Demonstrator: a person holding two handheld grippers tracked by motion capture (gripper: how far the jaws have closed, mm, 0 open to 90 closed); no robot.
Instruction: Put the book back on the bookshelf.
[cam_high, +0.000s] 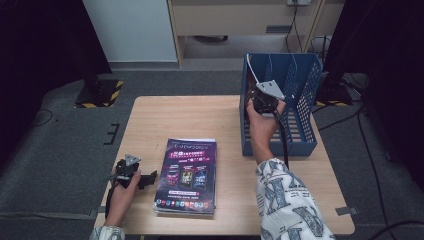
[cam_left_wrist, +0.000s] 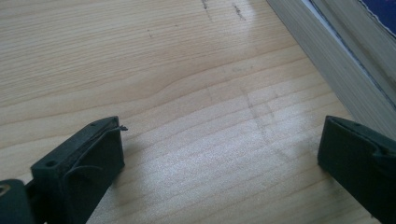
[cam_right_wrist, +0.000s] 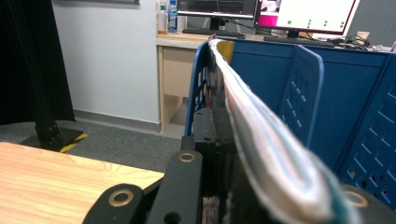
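Observation:
A stack of magazines with a dark purple cover lies on the wooden table, near its front edge. My left gripper rests on the table just left of the stack, open and holding nothing. In the left gripper view its jaws stand wide apart over bare wood, with the stack's page edge at the upper right. My right gripper is shut on one thin magazine, held upright and edge-on at the left compartment of the blue file rack. The right gripper view shows the magazine running away from the jaws along the rack's left wall.
The blue rack has perforated dividers and stands at the table's right rear. A black stand base with yellow-black tape sits on the floor beyond the table's left corner. A desk with monitors is behind. The right gripper's cable hangs along the forearm.

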